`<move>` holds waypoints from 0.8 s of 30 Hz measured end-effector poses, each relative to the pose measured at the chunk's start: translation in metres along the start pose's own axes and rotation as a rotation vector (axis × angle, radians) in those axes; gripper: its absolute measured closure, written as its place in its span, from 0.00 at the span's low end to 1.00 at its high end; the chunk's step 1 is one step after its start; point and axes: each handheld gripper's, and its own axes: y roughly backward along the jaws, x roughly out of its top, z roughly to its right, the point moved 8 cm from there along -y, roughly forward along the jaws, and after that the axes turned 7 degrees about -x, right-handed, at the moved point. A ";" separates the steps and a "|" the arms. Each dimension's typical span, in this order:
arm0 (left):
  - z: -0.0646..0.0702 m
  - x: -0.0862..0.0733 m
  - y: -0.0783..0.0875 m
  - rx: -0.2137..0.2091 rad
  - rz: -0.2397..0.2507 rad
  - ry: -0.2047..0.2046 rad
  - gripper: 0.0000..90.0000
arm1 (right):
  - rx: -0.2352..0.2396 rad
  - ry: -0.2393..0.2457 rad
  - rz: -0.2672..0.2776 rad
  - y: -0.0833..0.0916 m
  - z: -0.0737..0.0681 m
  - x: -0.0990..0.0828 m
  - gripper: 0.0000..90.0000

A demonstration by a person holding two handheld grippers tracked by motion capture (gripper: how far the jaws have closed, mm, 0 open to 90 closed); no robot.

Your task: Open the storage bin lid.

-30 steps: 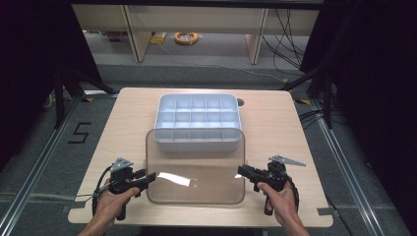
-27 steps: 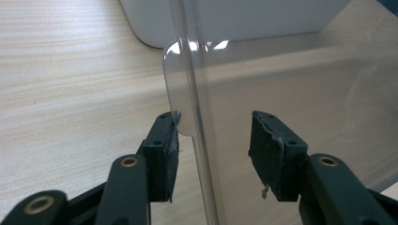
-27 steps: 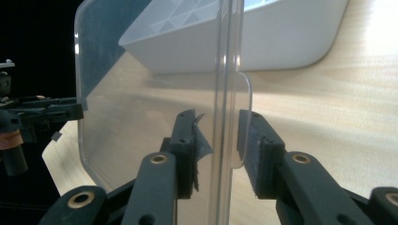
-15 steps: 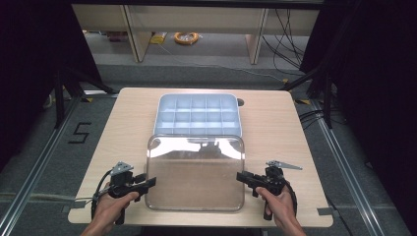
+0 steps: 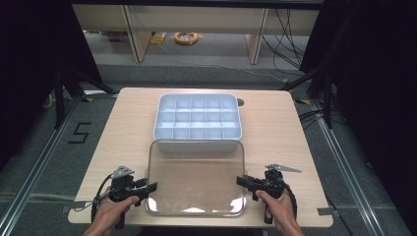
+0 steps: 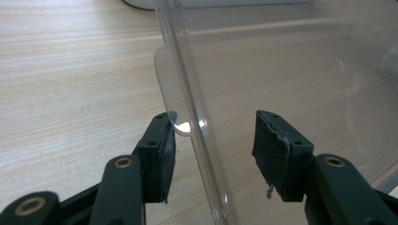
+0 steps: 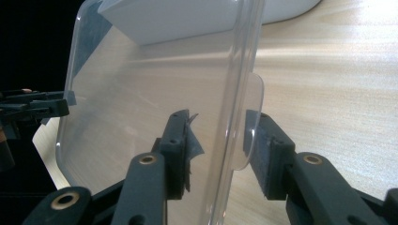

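While the clear lid lies flat on the counter in the lower middle of the high view, its far edge against the white divided tray, both claws have just been opening: the left claw and right claw straddle its side edges, pads apart from the plastic. The setting-down looks finished; withdrawing the claws is probably what remains

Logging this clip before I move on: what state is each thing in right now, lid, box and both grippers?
Clear lid: flat on the table, off the box, touching its near edge.
Compartment box: uncovered, compartments look empty.
Left gripper: jaws just opening, astride the lid's edge, pads off it.
Right gripper: jaws just opening, lid's tab between them, unpressed.
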 end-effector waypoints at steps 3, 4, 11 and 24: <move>0.001 -0.002 -0.001 -0.003 0.007 0.013 0.53 | 0.004 0.009 0.001 -0.001 0.000 -0.001 0.68; 0.001 -0.003 -0.001 -0.005 0.005 0.014 0.53 | 0.005 0.008 -0.007 0.000 0.000 -0.002 0.68; 0.001 -0.006 -0.001 -0.003 -0.010 0.011 0.52 | -0.007 0.020 -0.012 -0.002 0.001 -0.004 0.67; 0.001 -0.011 -0.003 -0.026 -0.037 0.024 0.51 | -0.014 0.016 -0.038 -0.004 0.002 -0.010 0.64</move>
